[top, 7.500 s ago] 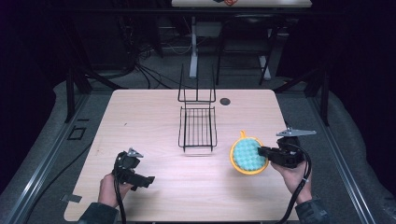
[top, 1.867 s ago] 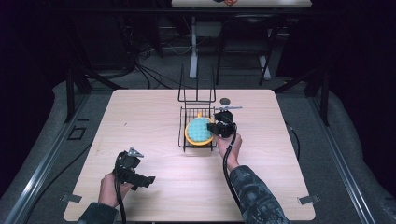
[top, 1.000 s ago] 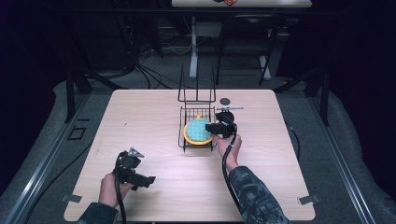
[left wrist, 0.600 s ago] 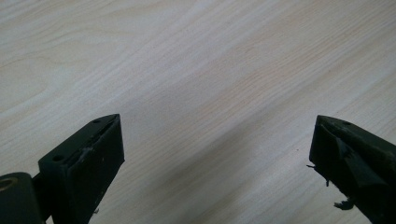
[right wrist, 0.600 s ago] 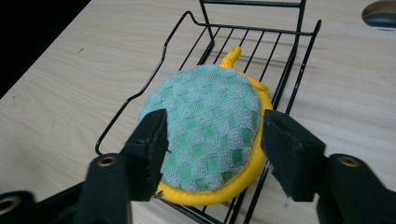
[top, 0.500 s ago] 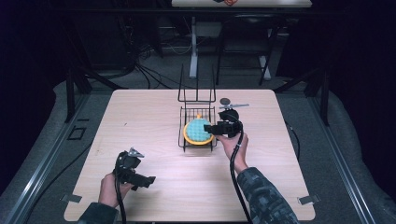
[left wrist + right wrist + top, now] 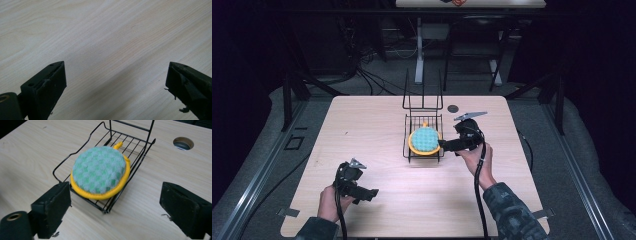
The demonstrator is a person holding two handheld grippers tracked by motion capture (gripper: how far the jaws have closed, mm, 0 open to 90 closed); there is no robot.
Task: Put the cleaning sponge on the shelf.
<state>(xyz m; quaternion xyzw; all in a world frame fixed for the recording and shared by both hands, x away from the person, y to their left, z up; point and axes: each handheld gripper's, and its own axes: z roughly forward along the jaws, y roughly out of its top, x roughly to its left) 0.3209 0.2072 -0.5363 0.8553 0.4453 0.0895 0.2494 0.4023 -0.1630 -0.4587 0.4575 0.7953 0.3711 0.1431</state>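
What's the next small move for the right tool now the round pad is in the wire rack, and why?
Probably draw the right tool back from the wire rack toward the person. Its jaws have just been opening and stand wide with nothing between them, while the round green and yellow pad lies in the rack on its own. The left tool rests open over bare table.

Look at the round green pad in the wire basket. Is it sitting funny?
A little. The round pad lies inside the wire rack, but its yellow edge rides up on the rack's side rail, so it sits slightly tilted rather than flat. The right gripper is open, with nothing between its jaws. Nothing looks spilled or broken.
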